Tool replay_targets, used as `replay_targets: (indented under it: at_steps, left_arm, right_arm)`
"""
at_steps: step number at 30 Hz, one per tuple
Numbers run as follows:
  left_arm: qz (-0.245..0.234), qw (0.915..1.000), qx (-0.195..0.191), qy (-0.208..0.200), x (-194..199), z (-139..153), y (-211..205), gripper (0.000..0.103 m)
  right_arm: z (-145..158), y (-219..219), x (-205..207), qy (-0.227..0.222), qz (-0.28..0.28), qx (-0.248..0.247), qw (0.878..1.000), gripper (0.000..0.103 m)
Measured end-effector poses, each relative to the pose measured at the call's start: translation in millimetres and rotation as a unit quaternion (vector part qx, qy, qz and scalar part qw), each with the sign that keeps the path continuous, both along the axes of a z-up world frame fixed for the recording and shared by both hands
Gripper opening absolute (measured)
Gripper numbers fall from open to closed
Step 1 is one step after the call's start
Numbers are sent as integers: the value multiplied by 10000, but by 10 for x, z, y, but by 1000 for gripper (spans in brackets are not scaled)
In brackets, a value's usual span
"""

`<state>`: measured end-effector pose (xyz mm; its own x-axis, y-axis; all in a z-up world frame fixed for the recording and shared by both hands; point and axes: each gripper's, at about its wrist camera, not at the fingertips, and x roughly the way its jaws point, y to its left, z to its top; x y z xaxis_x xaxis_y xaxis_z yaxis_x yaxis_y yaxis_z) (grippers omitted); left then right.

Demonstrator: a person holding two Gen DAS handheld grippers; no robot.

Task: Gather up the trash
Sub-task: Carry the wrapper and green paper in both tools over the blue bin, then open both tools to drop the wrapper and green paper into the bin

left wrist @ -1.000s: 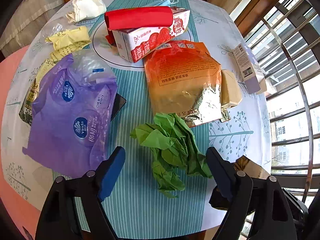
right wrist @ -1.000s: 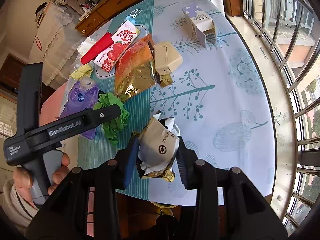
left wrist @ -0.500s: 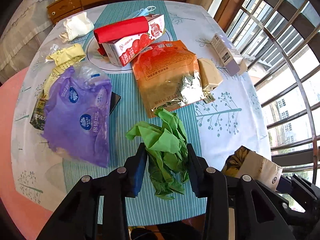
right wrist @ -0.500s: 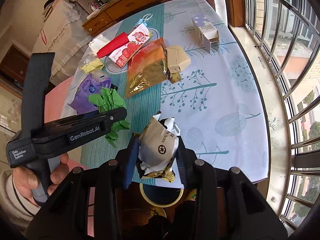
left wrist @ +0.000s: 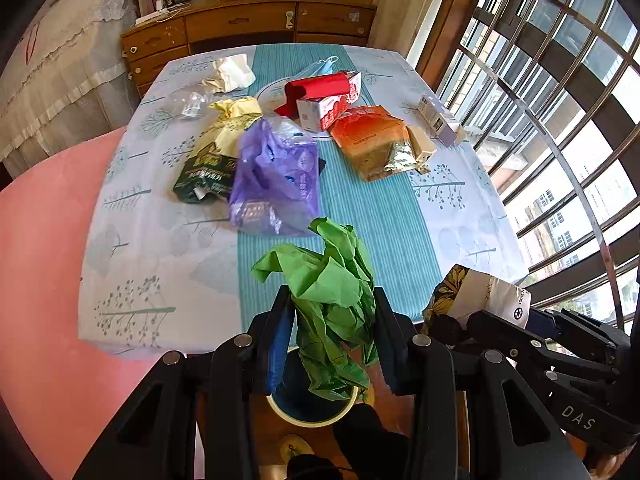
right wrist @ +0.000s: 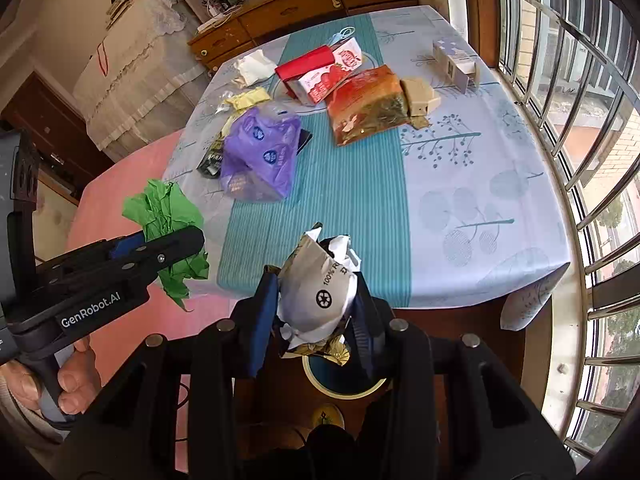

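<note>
Your left tool point(left wrist: 330, 322) is clamped on the crumpled green paper point(left wrist: 328, 280) — jaws pinched in on both sides, wad lifted off the desk point(left wrist: 160, 264) and hanging past its near edge, directly over the round bin point(left wrist: 310, 410) on the floor below; in the right wrist view the same green wad point(right wrist: 168, 216) sits out to the left of the desk, w/ your left hand point(right wrist: 60, 384) on the handle.

On the desk, left to right: a dark green & yellow packet point(left wrist: 212, 160) next to the purple plastic bag point(left wrist: 276, 176), touching or partly under it; white crumpled tissue point(left wrist: 234, 72) at the far side; red sleeve on a strawberry carton point(left wrist: 324, 100) near the far middle; blue face mask point(left wrist: 320, 66) behind it; orange foil pouch point(left wrist: 372, 144) w/ a tan box point(left wrist: 420, 144) against its right edge; small white carton point(left wrist: 438, 120) near the window side.

Your right tool point(right wrist: 316, 304) is closed on a crushed silver & white bag w/ recycling mark point(right wrist: 320, 288) — held tight btwn both jaws, off the desk at its near edge, above the bin point(right wrist: 344, 378); from the left wrist view that bag point(left wrist: 480, 296) shows at lower right, just beside the green wad.
</note>
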<state>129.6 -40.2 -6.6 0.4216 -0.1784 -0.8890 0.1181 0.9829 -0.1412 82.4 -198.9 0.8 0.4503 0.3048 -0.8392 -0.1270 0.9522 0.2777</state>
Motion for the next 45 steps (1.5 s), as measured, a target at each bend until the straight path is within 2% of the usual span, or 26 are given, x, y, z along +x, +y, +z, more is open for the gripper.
replay_targets:
  at_steps: [5, 12, 19, 25, 32, 38, 40, 44, 45]
  left_arm:
    - [-69, 9999, 52, -113, -521, -4, 376, 38]
    - [-222, 9996, 162, -78, -1036, -187, 667, 38]
    - [-269, 9996, 83, 92, -1328, -459, 750, 38]
    - [-309, 9991, 21, 273, -1397, -841, 626, 38]
    - [-380, 9981, 97, 465, -1426, -1557, 461, 39]
    - [-307, 9961, 143, 819, -1328, -2495, 345, 39]
    - [-281, 9960, 3, 852, -1269, -2798, 316, 40]
    - [-222, 9959, -350, 799, -1146, -3320, 255, 50]
    - [-215, 9954, -393, 846, -1111, -3448, 234, 58]
  right_arm:
    - [-52, 384, -351, -23, 23, -84, 10000, 33]
    - [-283, 764, -802, 162, -9, -83, 9998, 33]
    - [-551, 876, -1057, 414, -70, -160, 9990, 33]
    - [-945, 798, -1169, 684, -176, -246, 9972, 33]
    - [-1724, 565, -1157, 1042, -396, -226, 9935, 33]
    - [-2632, 361, -992, 1281, -445, -332, 9902, 33]
    - [-2954, 310, -917, 1343, -416, -406, 9892, 33]
    - [-3570, 237, -758, 1416, -236, -509, 9883, 34]
    - [-3702, 216, -719, 1435, -202, -508, 9881, 34]
